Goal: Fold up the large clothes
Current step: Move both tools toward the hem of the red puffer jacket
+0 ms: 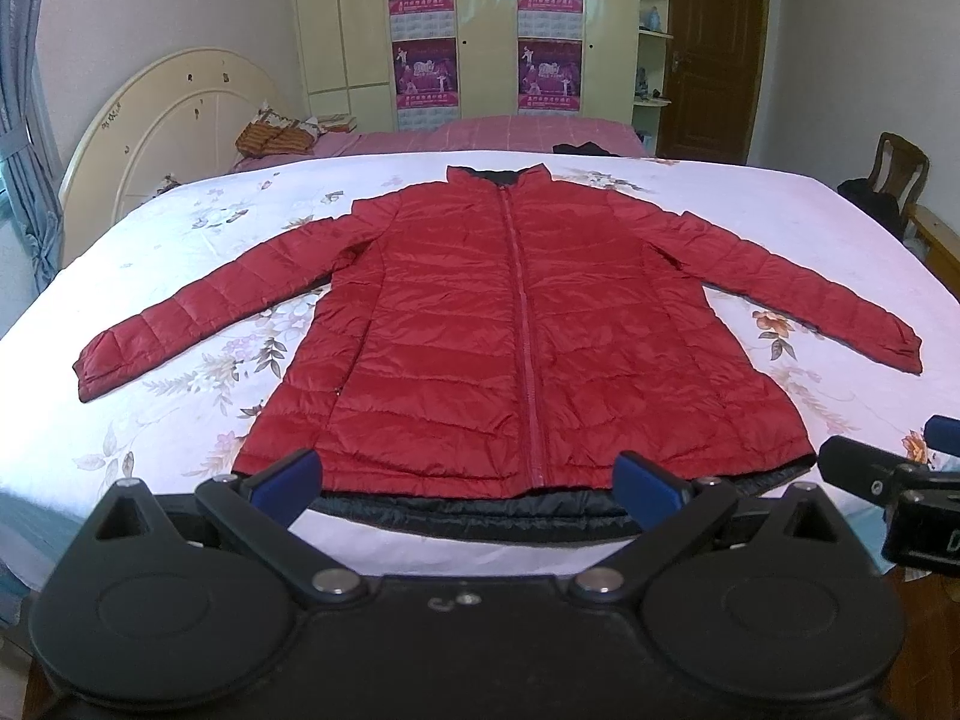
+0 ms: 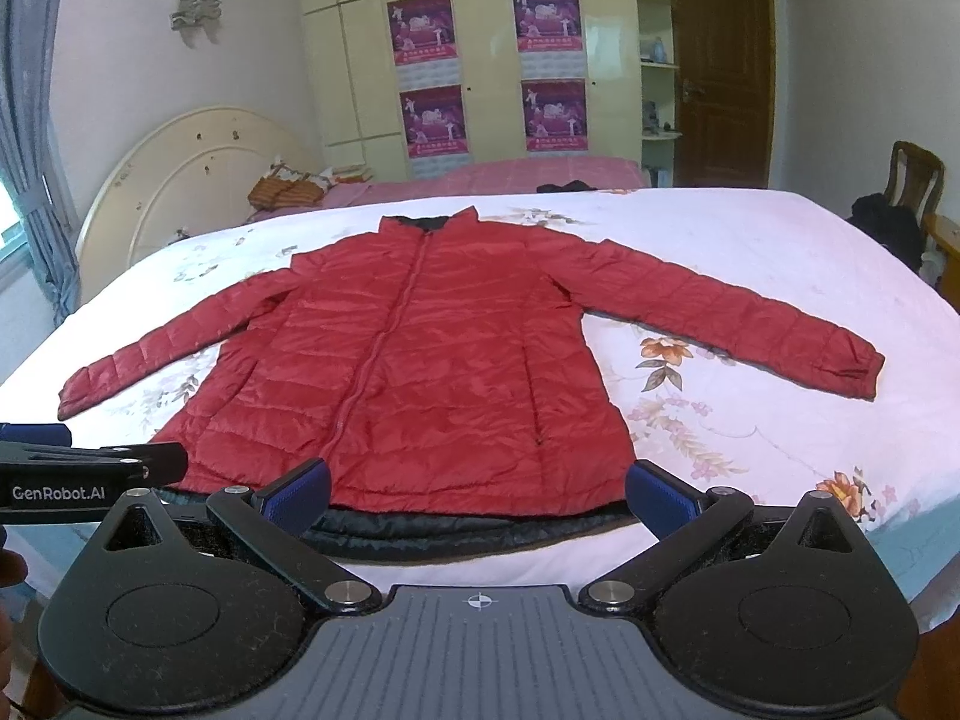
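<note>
Open stretches of white floral bedsheet [image 1: 198, 228] lie bare on both sides of the spread red quilted puffer jacket [image 1: 516, 324], whose outstretched sleeves cross the bed, while a brown wooden chair [image 2: 915, 174] draped with dark clothing stands at the right edge.

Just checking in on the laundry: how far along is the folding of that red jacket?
Done: the red jacket lies flat, zipped, sleeves spread on the floral bed cover. In hand: nothing; the left hand-held gripper and right hand-held gripper hover open near the hem, not touching it. Left: every fold, since no sleeve or side is turned in.
</note>
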`<act>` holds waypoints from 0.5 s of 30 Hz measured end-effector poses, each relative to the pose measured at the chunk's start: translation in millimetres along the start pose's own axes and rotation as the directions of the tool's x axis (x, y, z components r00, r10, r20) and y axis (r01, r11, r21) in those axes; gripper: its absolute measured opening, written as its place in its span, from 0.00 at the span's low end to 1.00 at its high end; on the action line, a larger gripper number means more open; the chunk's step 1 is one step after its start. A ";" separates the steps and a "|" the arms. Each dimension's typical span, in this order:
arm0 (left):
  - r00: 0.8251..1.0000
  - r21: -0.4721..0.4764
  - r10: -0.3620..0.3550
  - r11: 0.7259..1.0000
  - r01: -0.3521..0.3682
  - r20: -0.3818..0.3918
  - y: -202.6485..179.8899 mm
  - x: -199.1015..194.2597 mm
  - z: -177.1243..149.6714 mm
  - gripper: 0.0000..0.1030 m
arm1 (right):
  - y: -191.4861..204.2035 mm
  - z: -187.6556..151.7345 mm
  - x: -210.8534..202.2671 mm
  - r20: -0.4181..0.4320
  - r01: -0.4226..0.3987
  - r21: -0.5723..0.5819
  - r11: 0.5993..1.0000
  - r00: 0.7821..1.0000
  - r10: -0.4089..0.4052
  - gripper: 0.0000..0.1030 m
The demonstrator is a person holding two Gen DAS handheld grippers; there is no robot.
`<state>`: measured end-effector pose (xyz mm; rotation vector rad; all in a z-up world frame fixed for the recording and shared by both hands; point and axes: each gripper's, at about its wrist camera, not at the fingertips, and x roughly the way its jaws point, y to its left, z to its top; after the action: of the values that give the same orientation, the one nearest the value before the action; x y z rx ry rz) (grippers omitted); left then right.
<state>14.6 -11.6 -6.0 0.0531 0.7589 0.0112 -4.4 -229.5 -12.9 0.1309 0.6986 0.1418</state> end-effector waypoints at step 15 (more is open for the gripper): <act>1.000 -0.001 0.019 1.000 -0.019 -0.019 7.1 21.7 12.3 1.00 | -3.7 9.4 19.9 0.001 0.028 0.005 1.000 1.000 -0.028 1.00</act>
<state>38.9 -4.5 -11.7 0.0593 0.7777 0.0304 17.1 -230.3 -19.0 0.1264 0.6991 0.1132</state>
